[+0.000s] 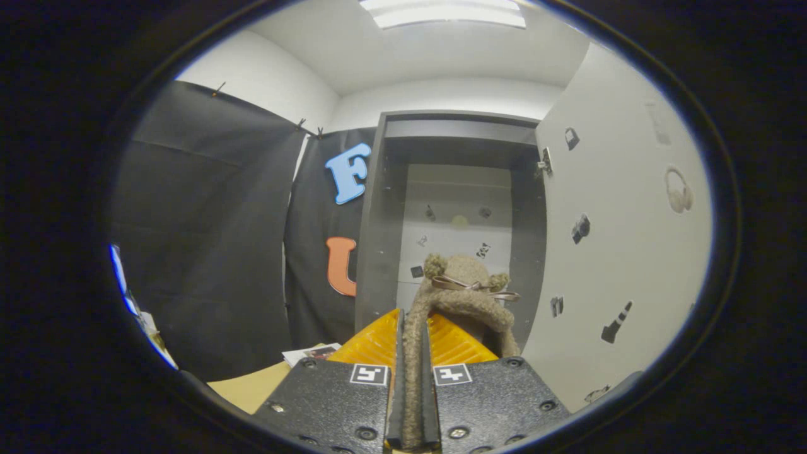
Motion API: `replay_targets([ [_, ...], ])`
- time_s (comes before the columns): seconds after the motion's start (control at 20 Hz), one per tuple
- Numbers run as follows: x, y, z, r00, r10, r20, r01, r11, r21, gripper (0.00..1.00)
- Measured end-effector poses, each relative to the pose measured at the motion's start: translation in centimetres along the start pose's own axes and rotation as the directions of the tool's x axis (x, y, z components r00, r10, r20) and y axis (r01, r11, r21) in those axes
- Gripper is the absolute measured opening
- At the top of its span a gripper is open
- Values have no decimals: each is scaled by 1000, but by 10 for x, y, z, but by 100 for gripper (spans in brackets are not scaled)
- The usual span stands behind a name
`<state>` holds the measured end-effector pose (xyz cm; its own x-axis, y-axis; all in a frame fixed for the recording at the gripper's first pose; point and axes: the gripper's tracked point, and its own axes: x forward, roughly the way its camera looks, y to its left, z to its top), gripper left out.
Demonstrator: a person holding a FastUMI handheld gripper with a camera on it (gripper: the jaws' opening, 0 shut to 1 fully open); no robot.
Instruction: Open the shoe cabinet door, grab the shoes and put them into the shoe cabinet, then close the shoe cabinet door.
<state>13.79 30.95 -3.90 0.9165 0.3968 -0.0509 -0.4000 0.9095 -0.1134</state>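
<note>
your claw [413,353] is clamped on a fuzzy tan slipper [463,296] with a ribbon bow; beyond it, the shoe cabinet [391,208] stands with its door [618,239] open.

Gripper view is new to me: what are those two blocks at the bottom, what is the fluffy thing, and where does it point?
The camera rides on a hand-held gripper and looks forward along its two fingers, the blocks at the bottom. They are closed on the fuzzy edge of a tan plush shoe with a ribbon bow, held up between and just ahead of them. Beyond the shoe stands the shoe cabinet, its inside dark with a pale back panel. Its door, white with small stickers, is swung open beside it. Below the fingers lies a tan surface with a paper on it.
</note>
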Motion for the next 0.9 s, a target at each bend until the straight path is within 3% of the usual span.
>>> replay_targets([
  [0.25, 85, -32, -17, 992, -70, -105, 69, 998, -5, 13],
  [0.5, 189, -71, -63, 974, -144, -177, 143, 990, -17, 13],
  [0.65, 240, -93, -99, 962, -154, -223, 145, 988, -58, 13],
  [0.9, 281, -122, -142, 946, -174, -275, 137, 979, -149, 13],
])
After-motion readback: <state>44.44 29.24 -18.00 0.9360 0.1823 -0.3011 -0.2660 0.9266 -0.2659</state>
